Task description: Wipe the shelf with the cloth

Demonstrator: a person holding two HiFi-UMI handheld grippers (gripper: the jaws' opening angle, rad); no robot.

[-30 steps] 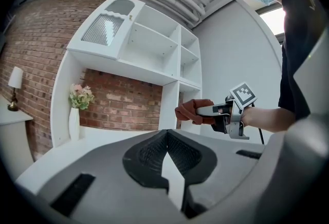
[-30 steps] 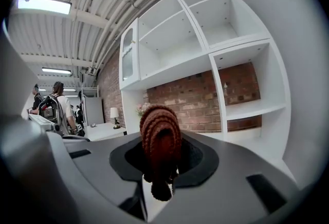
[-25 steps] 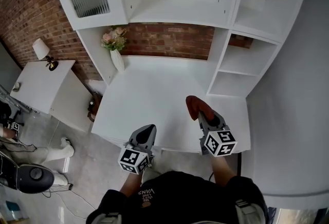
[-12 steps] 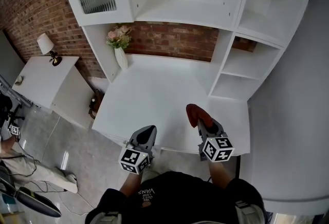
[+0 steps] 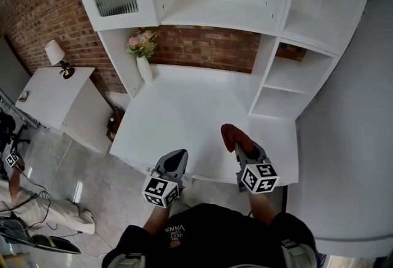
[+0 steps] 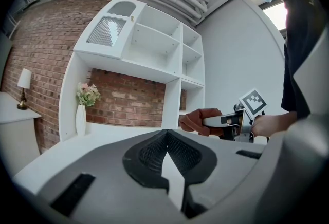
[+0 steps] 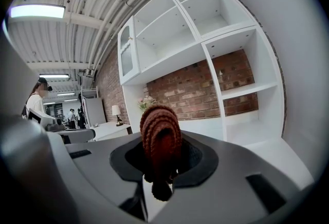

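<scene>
1. White shelf (image 5: 215, 18): the cloth is not touching it. Wiping looks not begun, so all of it is left.
2. Left gripper (image 5: 174, 161): jaws together, empty, near the desk (image 5: 184, 113) front edge.
3. Right gripper (image 5: 241, 142): clamped on the rust-brown cloth (image 5: 232, 131), above the desk, well short of the shelf.
</scene>
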